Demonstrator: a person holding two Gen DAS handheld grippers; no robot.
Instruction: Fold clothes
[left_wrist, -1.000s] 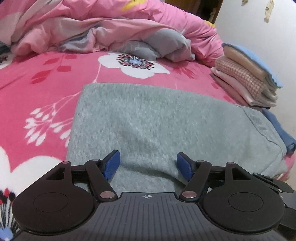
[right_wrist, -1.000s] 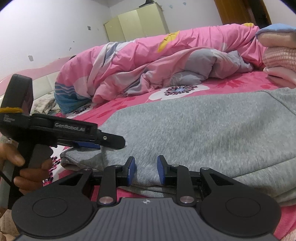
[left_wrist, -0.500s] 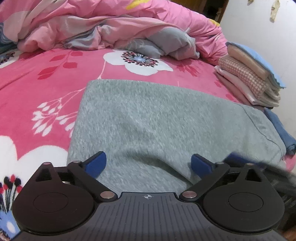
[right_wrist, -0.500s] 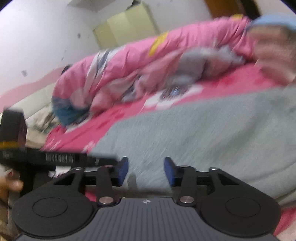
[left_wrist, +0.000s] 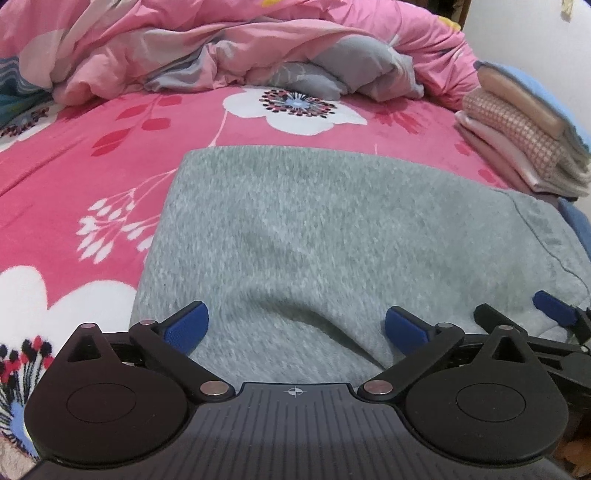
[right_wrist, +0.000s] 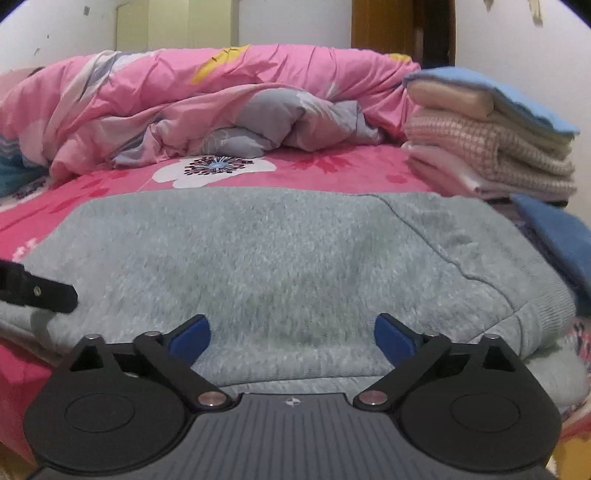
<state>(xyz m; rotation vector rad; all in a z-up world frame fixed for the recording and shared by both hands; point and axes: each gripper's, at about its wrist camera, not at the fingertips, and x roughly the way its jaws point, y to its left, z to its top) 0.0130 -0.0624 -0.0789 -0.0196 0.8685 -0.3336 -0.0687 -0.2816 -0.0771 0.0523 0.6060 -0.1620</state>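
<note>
A second ago my left gripper had its blue pads much nearer each other, and my right gripper was almost pinched onto the near hem; now both stand spread wide, pads well apart and holding nothing. The right one has also swung round, so the left tool's black finger only pokes in at the left edge of its view.

The grey sweater lies flat on the pink floral bedsheet, folded into a broad block with a straight far edge and a stitched seam curving down its right side. A soft crease sags across the near edge between my left pads; that part is blurred, so I think it is a shallow wrinkle rather than a fold.

One grey garment is laid out. One stack of folded clothes sits by the wall to the right, about five pieces, a blue one on top. One blue cloth lies just beside the sweater's right edge. One crumpled pink duvet is heaped behind.
</note>
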